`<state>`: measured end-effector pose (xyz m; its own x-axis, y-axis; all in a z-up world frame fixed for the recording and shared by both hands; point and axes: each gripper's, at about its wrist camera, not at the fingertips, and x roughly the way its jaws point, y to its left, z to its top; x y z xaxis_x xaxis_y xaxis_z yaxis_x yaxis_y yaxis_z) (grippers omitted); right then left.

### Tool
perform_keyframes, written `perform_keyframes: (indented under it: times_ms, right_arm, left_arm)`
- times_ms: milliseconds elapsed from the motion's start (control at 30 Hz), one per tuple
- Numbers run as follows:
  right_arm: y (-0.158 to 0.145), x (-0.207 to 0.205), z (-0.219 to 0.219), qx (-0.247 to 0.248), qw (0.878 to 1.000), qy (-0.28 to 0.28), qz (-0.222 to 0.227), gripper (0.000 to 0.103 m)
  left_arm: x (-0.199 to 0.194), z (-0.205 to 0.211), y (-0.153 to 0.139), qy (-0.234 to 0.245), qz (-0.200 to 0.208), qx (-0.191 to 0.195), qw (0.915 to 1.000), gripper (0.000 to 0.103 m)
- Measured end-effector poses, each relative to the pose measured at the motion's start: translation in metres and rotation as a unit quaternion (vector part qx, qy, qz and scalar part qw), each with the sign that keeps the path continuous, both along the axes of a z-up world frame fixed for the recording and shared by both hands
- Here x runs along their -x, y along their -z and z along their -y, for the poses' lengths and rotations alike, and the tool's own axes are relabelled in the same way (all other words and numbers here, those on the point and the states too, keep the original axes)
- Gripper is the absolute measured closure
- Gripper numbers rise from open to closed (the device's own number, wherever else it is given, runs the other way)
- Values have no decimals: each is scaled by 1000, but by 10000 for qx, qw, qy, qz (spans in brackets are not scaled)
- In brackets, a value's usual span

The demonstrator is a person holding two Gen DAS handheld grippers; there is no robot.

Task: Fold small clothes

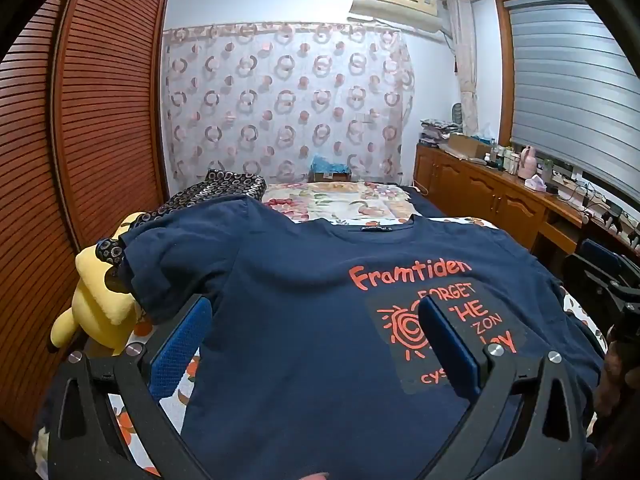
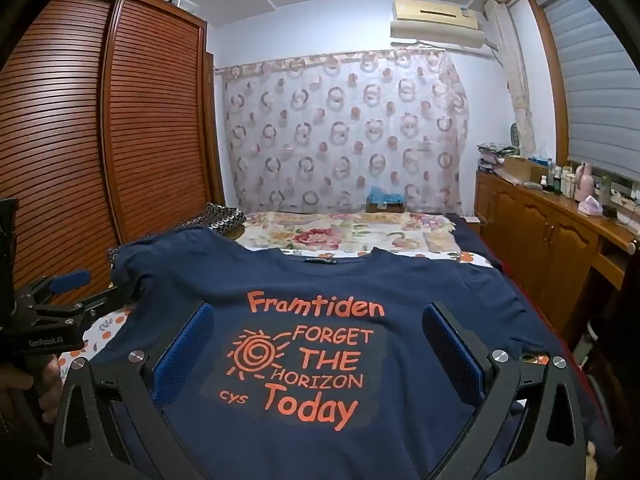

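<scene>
A navy T-shirt with orange print lies spread face up on the bed, collar away from me; it also shows in the right wrist view. My left gripper is open and empty, hovering over the shirt's lower left part, blue pads wide apart. My right gripper is open and empty above the printed chest, straddling the text. The left gripper also shows in the right wrist view at the far left, beside the shirt's left sleeve.
A yellow plush toy and a dark ring-patterned cloth lie left of the shirt. The floral bedspread extends beyond the collar. A louvred wooden wardrobe stands left; a wooden cabinet with bottles runs along the right.
</scene>
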<state>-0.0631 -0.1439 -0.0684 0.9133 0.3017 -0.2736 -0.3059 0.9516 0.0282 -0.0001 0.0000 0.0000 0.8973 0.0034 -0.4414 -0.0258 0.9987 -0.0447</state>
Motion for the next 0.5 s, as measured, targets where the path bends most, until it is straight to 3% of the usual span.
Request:
perform_keyframes:
  times_ms: [500]
  right_arm:
    - [-1,-2,3,-109,9999,-38,-67,0]
  left_arm:
    - [0,-3,-4,-2,32,-19,10000,0]
